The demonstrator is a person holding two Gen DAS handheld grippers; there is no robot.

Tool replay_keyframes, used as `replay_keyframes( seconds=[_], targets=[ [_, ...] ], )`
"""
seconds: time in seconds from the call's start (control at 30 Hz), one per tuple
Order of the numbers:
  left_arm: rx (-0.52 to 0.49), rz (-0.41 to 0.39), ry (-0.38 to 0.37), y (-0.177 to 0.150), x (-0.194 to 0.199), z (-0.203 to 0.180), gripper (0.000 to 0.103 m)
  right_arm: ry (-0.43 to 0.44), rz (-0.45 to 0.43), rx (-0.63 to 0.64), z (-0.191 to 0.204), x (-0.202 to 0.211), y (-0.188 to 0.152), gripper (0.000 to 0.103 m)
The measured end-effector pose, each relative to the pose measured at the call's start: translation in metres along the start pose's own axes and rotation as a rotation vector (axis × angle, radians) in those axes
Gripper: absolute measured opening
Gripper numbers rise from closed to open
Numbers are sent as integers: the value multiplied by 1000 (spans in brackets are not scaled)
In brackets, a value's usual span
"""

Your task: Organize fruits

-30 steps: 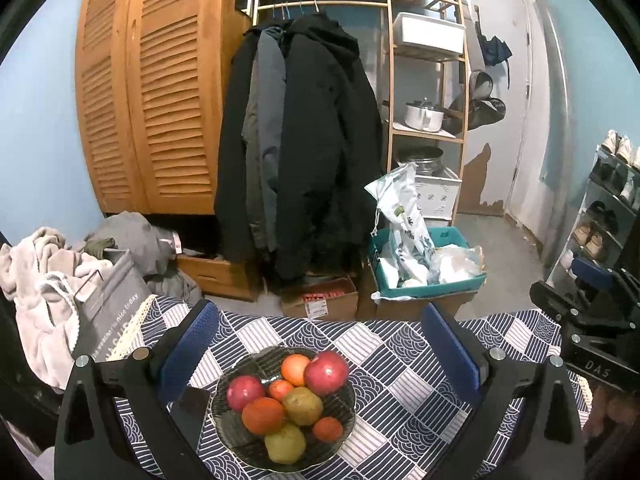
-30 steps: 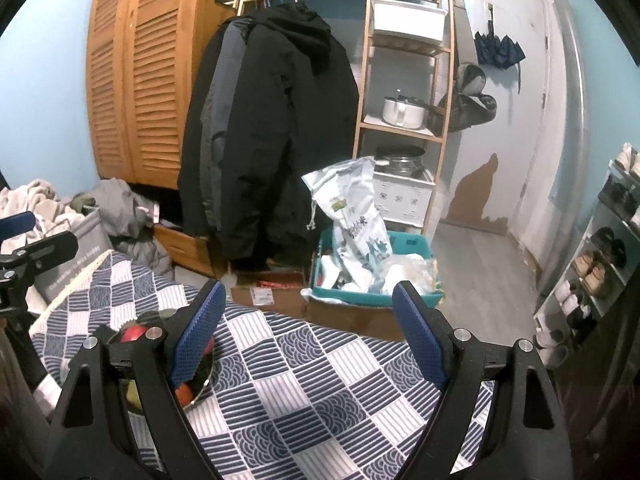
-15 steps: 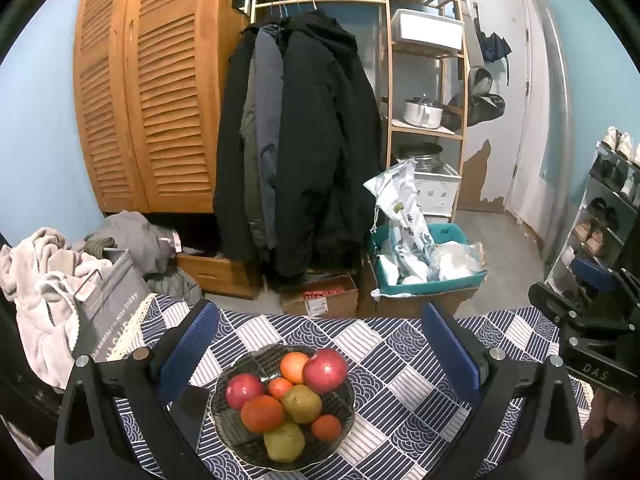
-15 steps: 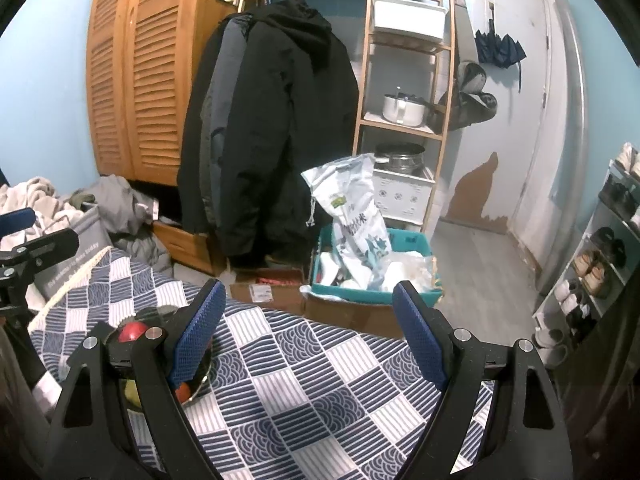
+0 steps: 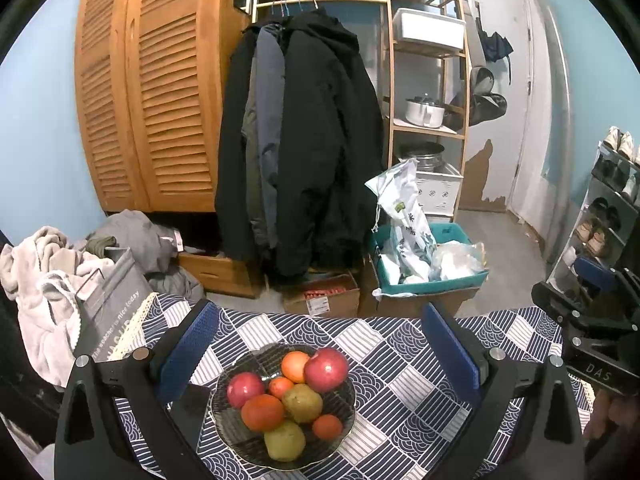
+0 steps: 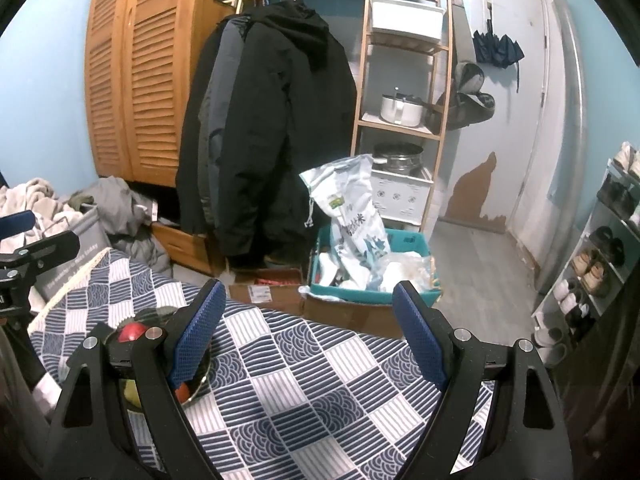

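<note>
**Fruit Bowl: Condition and Handling**

All visible fruit is being held in the glass bowl [image 5: 224, 424] on the patterned tablecloth [image 5: 400, 360]; no loose fruit is being seen on the cloth. This arrangement is being judged consistent either with sorting completed or with fruit waiting to be taken out, so no specific move is being prescribed.

The left gripper [image 5: 320, 356] is being held spread wide above the bowl, grasping nothing. The right gripper [image 6: 308, 332] is likewise being held released and empty, over bare cloth beside the bowl.

If a piece is being handled, it is being advised that the topmost fruit be approached from above, so the pile is not being disturbed.

Count, from the left wrist view:
- red apples [image 5: 326, 369]: two
- oranges [image 5: 262, 413]: four, in differing sizes
- yellow-green pears [image 5: 285, 440]: two
- bowls: one
</note>
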State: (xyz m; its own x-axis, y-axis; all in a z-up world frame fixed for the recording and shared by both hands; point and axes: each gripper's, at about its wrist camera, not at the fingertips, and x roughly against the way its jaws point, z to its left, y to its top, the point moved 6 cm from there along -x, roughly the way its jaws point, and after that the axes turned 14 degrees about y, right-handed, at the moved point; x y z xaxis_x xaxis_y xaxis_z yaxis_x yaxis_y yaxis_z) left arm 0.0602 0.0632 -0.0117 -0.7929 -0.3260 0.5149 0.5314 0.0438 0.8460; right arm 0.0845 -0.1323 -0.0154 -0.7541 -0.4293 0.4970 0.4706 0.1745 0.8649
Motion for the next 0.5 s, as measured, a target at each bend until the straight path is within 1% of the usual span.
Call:
replay_keyframes(
  seconds=[0.5],
  targets=[
    [1, 5, 7, -1, 0, 0, 102, -1, 3, 2, 0, 0, 0, 84]
  ],
)
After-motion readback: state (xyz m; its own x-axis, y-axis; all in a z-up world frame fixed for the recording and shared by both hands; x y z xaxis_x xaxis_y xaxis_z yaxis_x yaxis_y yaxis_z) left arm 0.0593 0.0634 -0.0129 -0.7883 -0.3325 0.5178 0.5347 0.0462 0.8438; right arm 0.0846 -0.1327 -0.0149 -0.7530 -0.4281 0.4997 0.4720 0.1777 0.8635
